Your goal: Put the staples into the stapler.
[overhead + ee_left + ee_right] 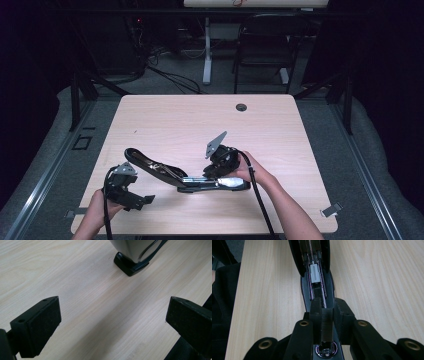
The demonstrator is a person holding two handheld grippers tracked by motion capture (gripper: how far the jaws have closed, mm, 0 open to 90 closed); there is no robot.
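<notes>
From above, a black stapler lay swung open near the table's front edge, the right gripper down on its base, the left gripper beside its raised arm. The left gripper view had both jaws spread wide over bare wood, the stapler's end beyond. The right gripper view showed jaws nearly closed over the staple channel; whether they pinched anything, I couldn't tell.

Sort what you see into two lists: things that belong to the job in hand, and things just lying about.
Job in hand:
stapler, lying opened up
strip, apparently staples, pinched by the right gripper over the stapler's channel
left gripper, open beside it

Lying about:
chair
floor cables
cable hole in the table
clip at the table's edge
</notes>
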